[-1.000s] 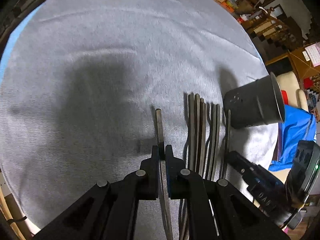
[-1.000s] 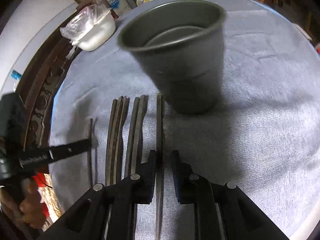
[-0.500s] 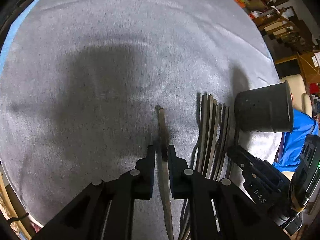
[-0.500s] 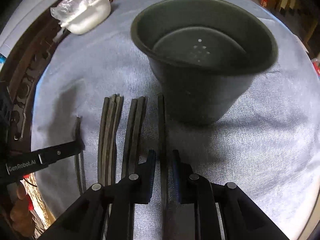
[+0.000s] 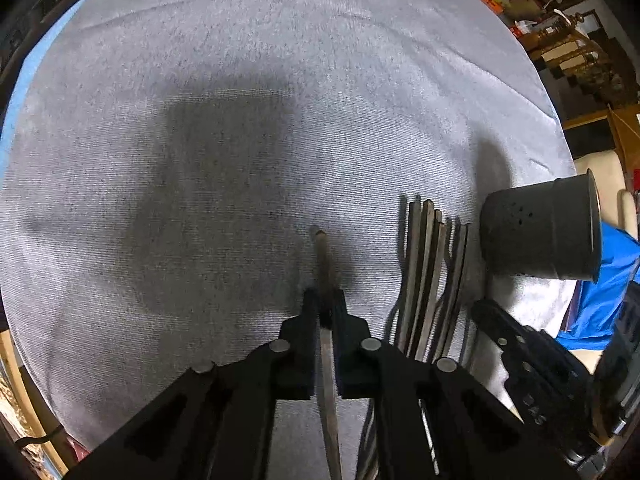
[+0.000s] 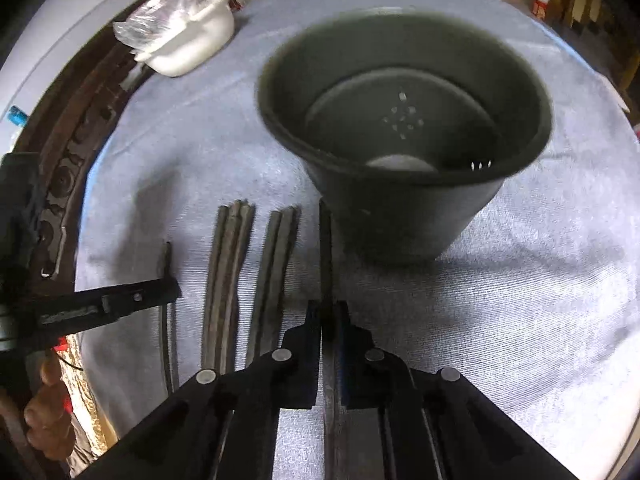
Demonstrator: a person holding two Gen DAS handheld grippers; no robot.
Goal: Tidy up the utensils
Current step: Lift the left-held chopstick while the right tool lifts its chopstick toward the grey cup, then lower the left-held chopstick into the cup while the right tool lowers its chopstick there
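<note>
In the left wrist view my left gripper point(image 5: 324, 308) is closing its jaws, and the pads press on a flat metal utensil handle point(image 5: 321, 256) that lies alone on the grey cloth point(image 5: 200, 160). In the right wrist view my right gripper point(image 6: 328, 316) is closing too, with its pads clamped on another utensil handle point(image 6: 326, 240) whose end reaches the foot of the dark holder cup point(image 6: 400, 216). The cup is seen from above and its inside holds no utensils. Several more handles point(image 6: 232, 264) lie in a row between the two gripped ones.
A white bowl under plastic wrap point(image 6: 188, 40) stands at the far left edge of the round table. A person's hand point(image 6: 44, 420) holds the left gripper point(image 6: 168, 292). Furniture and clutter surround the table. The cloth stretches wide beyond the left gripper.
Both pairs of jaws have narrowed onto their handles. In the right wrist view the cup has grown larger and its inside has come into sight. The white bowl has left the left wrist view.
</note>
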